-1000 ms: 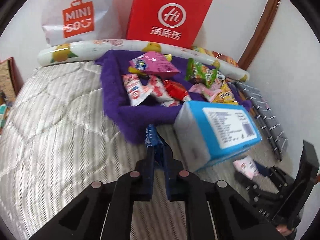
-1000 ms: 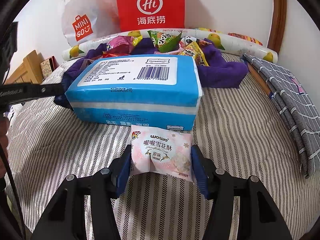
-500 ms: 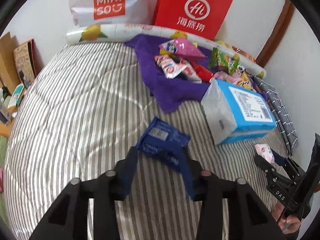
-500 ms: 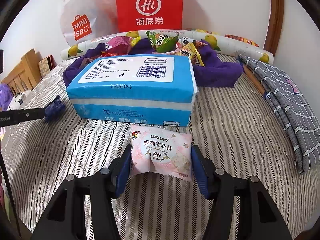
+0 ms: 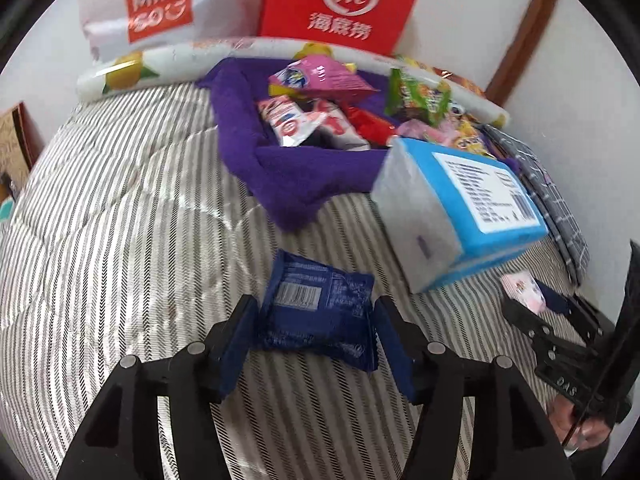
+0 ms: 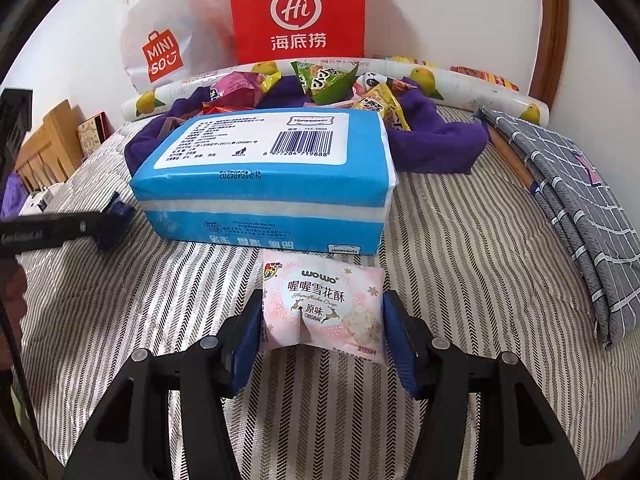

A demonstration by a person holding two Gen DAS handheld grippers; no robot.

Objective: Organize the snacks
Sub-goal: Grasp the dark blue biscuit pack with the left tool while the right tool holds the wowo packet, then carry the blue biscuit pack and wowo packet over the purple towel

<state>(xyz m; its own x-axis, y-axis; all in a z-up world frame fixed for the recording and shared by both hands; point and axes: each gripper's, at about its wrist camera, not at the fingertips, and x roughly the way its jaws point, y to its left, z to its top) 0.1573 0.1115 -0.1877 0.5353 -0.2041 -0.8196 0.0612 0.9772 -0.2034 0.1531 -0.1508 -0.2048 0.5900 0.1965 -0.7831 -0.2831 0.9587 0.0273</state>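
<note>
A dark blue snack packet (image 5: 316, 312) lies flat on the striped bedding (image 5: 120, 240), barcode side up. My left gripper (image 5: 316, 308) straddles it with its jaws opening and the pads standing off the packet's sides. My right gripper (image 6: 322, 304) is shut on a pink "wowo" snack packet (image 6: 324, 308), which buckles in the middle between the blue pads. It sits just in front of a blue tissue pack (image 6: 264, 168). Several more snack packets (image 5: 320, 80) lie heaped on a purple cloth (image 5: 304, 176) at the back.
A red paper bag (image 5: 340, 0) and a white MINISO bag (image 5: 156, 12) lean on the wall behind a rolled lemon-print mat (image 5: 128, 74). A folded grey checked cloth (image 6: 580, 200) lies at the right, and wooden furniture (image 6: 44, 148) stands beyond the left edge.
The left gripper pinched the blue packet edge-on near the purple cloth; it has since drawn back and opened, and the packet now lies flat between its jaws. The right gripper is unchanged.
</note>
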